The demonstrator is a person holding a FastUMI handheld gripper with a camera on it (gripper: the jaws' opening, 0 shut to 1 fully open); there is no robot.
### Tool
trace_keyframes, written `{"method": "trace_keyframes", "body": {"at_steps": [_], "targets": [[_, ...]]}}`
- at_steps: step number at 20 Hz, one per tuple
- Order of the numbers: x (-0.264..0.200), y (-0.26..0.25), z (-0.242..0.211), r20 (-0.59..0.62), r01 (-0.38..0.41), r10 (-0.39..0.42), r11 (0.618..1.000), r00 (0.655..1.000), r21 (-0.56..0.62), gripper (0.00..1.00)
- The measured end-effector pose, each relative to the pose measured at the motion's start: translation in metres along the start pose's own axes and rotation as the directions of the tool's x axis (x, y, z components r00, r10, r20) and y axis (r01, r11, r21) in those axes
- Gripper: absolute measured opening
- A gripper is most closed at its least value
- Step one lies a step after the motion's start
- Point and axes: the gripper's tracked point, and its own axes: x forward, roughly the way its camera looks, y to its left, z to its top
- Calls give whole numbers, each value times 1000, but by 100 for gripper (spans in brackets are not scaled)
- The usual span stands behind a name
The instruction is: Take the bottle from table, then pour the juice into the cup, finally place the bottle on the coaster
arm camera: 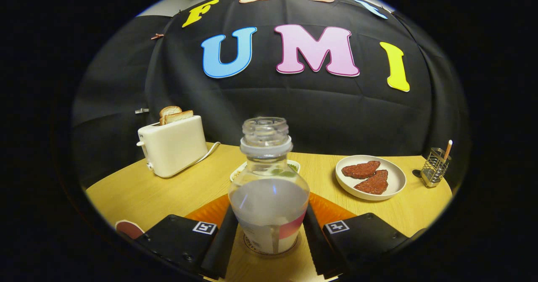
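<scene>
The wooden table [168,189] was cut off behind the gripper [269,235]. An orange mat [328,208] was mostly hidden. The clear, uncapped plastic bottle [269,189], half full of pale liquid, stood upright on a round coaster [269,250], flanked by both ribbed black fingers [220,244]; contact could not be confirmed. The cup could not be made out.

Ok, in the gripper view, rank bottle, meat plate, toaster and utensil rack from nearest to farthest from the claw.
1. Bottle: between the claw's fingers.
2. Meat plate: beyond the right finger.
3. Toaster, far left, and utensil rack, far right: both farther back; too close to call.
</scene>
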Motion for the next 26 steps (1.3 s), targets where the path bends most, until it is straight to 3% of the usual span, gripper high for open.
{"method": "trace_keyframes", "body": {"at_steps": [3, 4, 5, 17, 26], "targets": [[-3, 4, -2, -5, -17, 17, 1000, 1000, -9, 81], [-9, 5, -2, -13, -21, 21, 1000, 1000, -6, 94], [-8, 5, -4, -22, -23, 23, 1000, 1000, -2, 100], [-78, 1, -9, -126, -25, 25, 1000, 992, 3, 99], [-171, -6, 68, -14, -33, 32, 997, 999, -64, 99]]}}
